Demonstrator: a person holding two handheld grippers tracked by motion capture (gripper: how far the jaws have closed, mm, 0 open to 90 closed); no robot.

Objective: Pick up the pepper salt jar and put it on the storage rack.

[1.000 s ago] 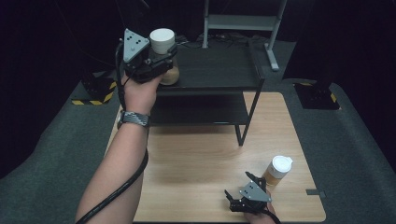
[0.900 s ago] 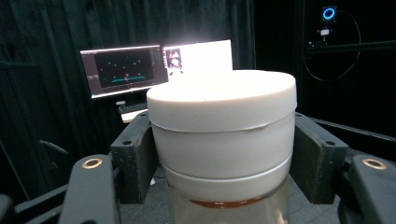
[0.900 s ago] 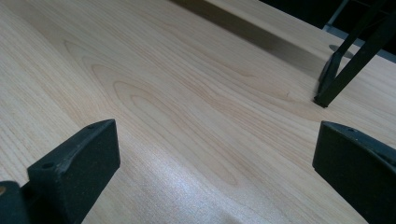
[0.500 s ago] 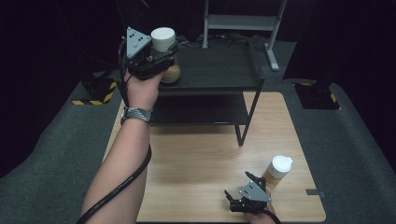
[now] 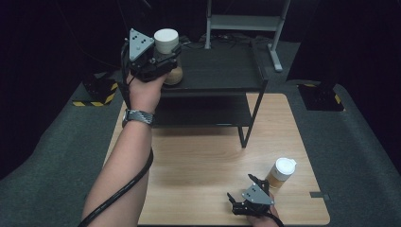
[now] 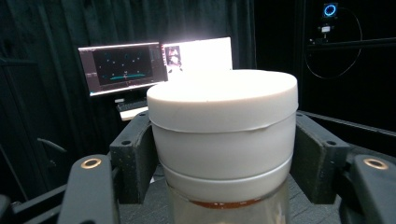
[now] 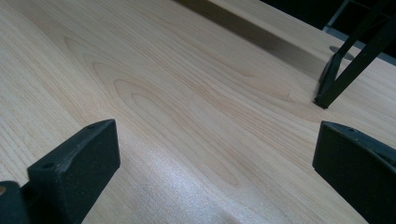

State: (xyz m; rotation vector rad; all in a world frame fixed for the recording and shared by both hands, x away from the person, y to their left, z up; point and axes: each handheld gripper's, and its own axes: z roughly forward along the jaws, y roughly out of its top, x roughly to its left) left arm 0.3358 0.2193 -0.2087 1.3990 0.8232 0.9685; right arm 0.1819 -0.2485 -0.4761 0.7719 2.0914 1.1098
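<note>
A glass jar with a white lid and amber contents is at the left end of the black rack's top shelf. My left gripper is shut on it. In the left gripper view the pads press the jar just under its lid. Whether its base rests on the shelf I cannot tell. A second white-lidded jar stands on the wooden table at the front right. My right gripper lies open just left of it, low over bare wood, with nothing between its fingers.
The two-tier black rack stands on the table's far half, and one of its legs is ahead of the right gripper. A lit monitor sits behind the rack. Grey carpet surrounds the table.
</note>
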